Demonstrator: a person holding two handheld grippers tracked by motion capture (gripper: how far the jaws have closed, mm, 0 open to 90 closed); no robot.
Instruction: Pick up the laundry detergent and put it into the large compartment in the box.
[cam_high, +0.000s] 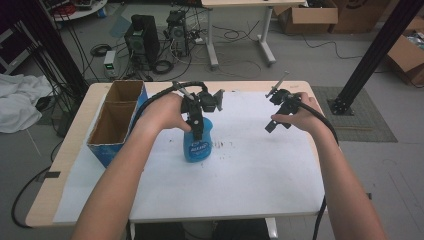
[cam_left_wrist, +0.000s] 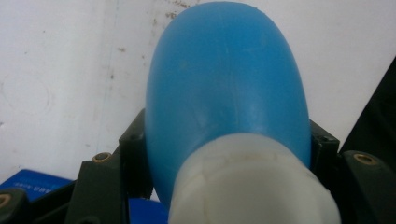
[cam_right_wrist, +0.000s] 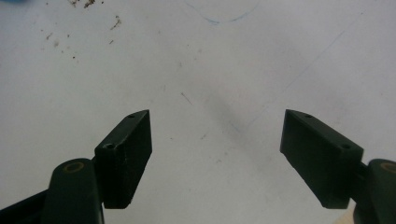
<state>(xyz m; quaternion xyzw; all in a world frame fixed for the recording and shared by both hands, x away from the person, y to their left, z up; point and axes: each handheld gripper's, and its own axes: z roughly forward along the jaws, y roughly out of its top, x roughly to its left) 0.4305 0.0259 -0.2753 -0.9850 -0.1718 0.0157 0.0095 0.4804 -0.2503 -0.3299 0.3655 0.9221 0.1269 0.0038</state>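
On the counter (cam_high: 260, 180), from left to right, an open cardboard box (cam_high: 117, 117) stands beside the upright blue bottle (cam_high: 198, 145), likely light, smooth and slippery plastic, clamped just below its white neck by the left gripper (cam_high: 197, 127), while the right gripper (cam_high: 274, 122) hovers with jaws apart.

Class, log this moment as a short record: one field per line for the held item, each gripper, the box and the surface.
held item: blue bottle, upright on the table, white neck
left gripper: shut on the bottle near its top, a jaw on each side
right gripper: open, nothing between the jaws, above the white sheet
box: cardboard, open, two compartments, at the table's left, apart from the bottle
sheet marks: small brown specks
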